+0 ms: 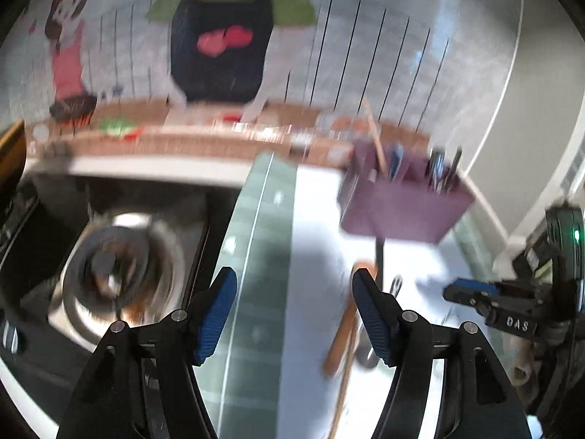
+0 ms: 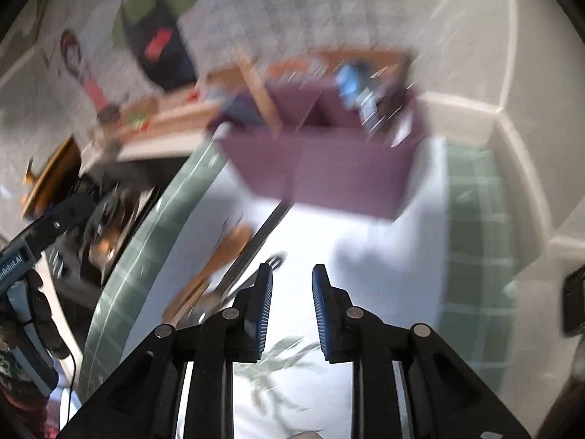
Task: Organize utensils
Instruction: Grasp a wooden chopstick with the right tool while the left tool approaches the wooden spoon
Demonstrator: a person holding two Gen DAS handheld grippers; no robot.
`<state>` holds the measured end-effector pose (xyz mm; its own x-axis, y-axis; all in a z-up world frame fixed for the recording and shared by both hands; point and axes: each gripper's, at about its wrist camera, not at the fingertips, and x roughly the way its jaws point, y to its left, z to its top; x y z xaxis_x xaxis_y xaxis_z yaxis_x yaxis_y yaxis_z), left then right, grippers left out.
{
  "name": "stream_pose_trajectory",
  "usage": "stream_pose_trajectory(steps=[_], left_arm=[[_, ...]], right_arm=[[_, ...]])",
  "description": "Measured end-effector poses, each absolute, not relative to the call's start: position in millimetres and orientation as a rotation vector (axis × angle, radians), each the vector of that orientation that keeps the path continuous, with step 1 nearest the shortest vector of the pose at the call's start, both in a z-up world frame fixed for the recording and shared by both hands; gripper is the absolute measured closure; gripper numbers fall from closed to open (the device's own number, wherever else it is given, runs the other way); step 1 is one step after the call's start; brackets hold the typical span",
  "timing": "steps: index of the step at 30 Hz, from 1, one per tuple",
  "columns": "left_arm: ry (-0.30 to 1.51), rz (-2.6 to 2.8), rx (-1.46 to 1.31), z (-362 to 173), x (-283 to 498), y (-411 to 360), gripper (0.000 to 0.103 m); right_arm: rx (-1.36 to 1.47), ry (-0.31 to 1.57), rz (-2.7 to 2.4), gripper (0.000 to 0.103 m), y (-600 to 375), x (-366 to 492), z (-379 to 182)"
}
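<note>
Both views are motion-blurred. A purple utensil holder (image 1: 406, 205) stands on the white cloth, with a wooden utensil and dark cutlery upright in it; it also shows in the right wrist view (image 2: 329, 161). Loose utensils lie in front of it: a wooden spatula (image 1: 347, 333), a dark long-handled tool (image 1: 379, 256) and a metal spoon (image 1: 365, 355). In the right wrist view the wooden spatula (image 2: 215, 259) and dark tool (image 2: 267, 226) lie left of my right gripper (image 2: 292, 274). My left gripper (image 1: 292, 278) is open and empty above the cloth. My right gripper is open a little and empty.
A sink (image 1: 120, 274) with a metal bowl and dishes lies at left. A green-checked cloth border (image 1: 256, 256) runs along the counter. A wooden shelf (image 1: 219, 135) lines the tiled wall behind. The right gripper (image 1: 475, 292) shows at the right of the left wrist view.
</note>
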<state>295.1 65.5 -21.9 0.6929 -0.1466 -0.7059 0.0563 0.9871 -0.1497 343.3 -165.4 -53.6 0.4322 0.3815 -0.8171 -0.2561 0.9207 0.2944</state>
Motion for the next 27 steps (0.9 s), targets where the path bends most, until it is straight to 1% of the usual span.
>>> stream_pose_trajectory(steps=[7, 11, 16, 18, 21, 24, 27], left_arm=[[0.871, -0.011, -0.104, -47, 258, 100, 0.037], [0.890, 0.039, -0.106, -50, 247, 119, 0.037], [0.891, 0.039, -0.125, -51, 238, 131, 0.037], [0.890, 0.023, -0.123, -50, 236, 131, 0.037], [0.884, -0.008, -0.114, -47, 238, 125, 0.037], [0.878, -0.047, -0.103, -44, 244, 114, 0.037], [0.879, -0.091, -0.092, -43, 253, 100, 0.037]], right_arm=[[0.116, 1.143, 0.516, 0.082, -97, 314, -82], [0.103, 1.151, 0.513, 0.082, -65, 300, -90], [0.015, 1.165, 0.487, 0.081, -32, 291, -96], [-0.039, 1.135, 0.471, 0.081, -26, 286, -95], [-0.094, 1.126, 0.452, 0.083, -29, 280, -94], [-0.123, 1.121, 0.414, 0.090, -48, 276, -94], [-0.135, 1.122, 0.370, 0.094, -75, 277, -95]])
